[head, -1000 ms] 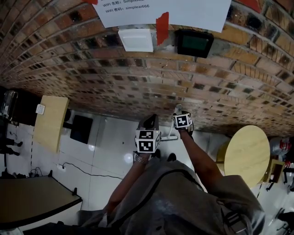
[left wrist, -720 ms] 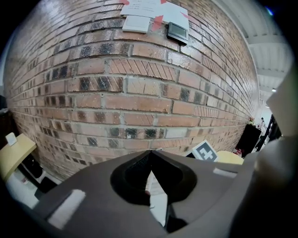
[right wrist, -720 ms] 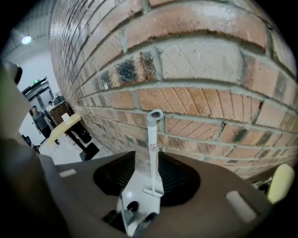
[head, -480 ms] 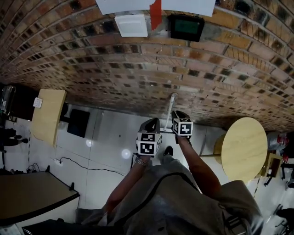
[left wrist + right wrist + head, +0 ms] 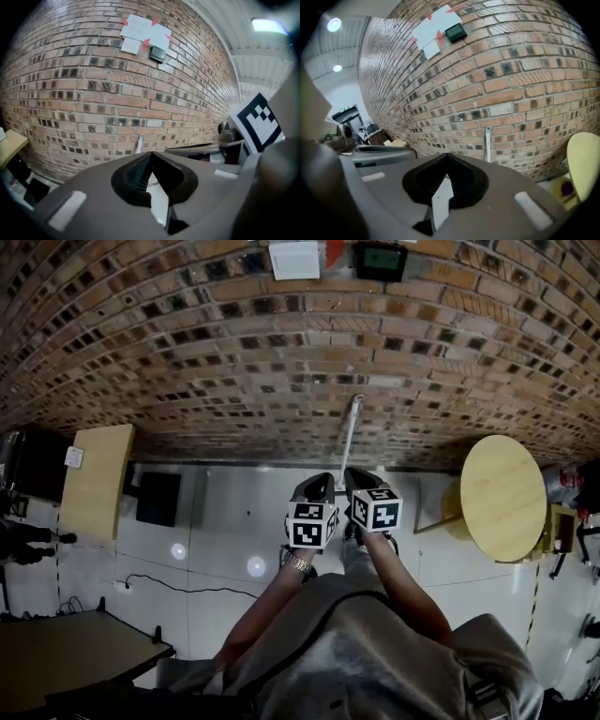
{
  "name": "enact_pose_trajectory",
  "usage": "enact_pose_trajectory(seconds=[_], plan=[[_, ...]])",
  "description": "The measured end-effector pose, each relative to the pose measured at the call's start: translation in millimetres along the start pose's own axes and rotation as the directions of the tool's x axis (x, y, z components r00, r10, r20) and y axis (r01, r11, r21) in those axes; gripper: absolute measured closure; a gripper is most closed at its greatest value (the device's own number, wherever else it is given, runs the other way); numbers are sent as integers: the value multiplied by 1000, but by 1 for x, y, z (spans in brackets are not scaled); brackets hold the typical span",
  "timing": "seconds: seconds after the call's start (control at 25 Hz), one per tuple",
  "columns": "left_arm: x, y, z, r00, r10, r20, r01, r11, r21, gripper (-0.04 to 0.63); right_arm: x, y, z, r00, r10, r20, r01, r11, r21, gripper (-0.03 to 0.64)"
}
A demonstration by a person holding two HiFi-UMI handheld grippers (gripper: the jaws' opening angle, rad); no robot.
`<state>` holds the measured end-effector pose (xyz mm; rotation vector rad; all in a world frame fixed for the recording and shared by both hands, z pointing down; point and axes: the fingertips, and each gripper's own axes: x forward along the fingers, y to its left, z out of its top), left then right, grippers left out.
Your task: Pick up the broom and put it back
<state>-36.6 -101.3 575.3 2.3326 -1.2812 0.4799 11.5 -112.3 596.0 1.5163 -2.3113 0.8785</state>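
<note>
The broom [image 5: 352, 430] leans with its pale handle against the brick wall, and neither gripper touches it. The handle also shows ahead in the left gripper view as the broom handle [image 5: 139, 143] and in the right gripper view as the broom handle [image 5: 488, 142]. My left gripper [image 5: 317, 481] and right gripper [image 5: 351, 474] are held side by side just short of the handle's lower end. The left gripper [image 5: 150, 153] is shut with nothing in it. The right gripper [image 5: 447, 155] is shut and empty too.
A round yellow table [image 5: 503, 498] stands at the right by the wall. A rectangular wooden table [image 5: 97, 479] and a black box [image 5: 157, 498] are at the left. A cable [image 5: 178, 589] crosses the white floor. A dark table [image 5: 66, 652] fills the lower left corner.
My right gripper has come away from the broom handle and now sits level with the left one. Both have shifted, and the broom stays leaning on the wall.
</note>
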Motion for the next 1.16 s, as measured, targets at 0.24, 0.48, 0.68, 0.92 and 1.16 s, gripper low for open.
enact_pose_trajectory(seconds=[0.24,0.48,0.68,0.92,1.16], plan=[[-68,0,-47,1000,-20,-16,20,1000,-14,591,-48,70,-52,1000,3,-5,-3,1000,-21,617],[-94,-8,-51,1000,-5,12,5,1000,-15,591,-69,102,-54,998,61,6,-60,996,-65,617],[-98,-15,-41,999,30,28,-30,999,-16,591,-79,100,-43,995,98,25,-96,993,-65,617],[-84,-46,-50,1000,9,-1,-9,1000,1,591,-99,83,-44,994,102,26,-101,994,-52,617],[-70,-71,-40,1000,-16,14,16,1000,13,591,-113,58,-34,994,95,54,-92,995,-45,617]])
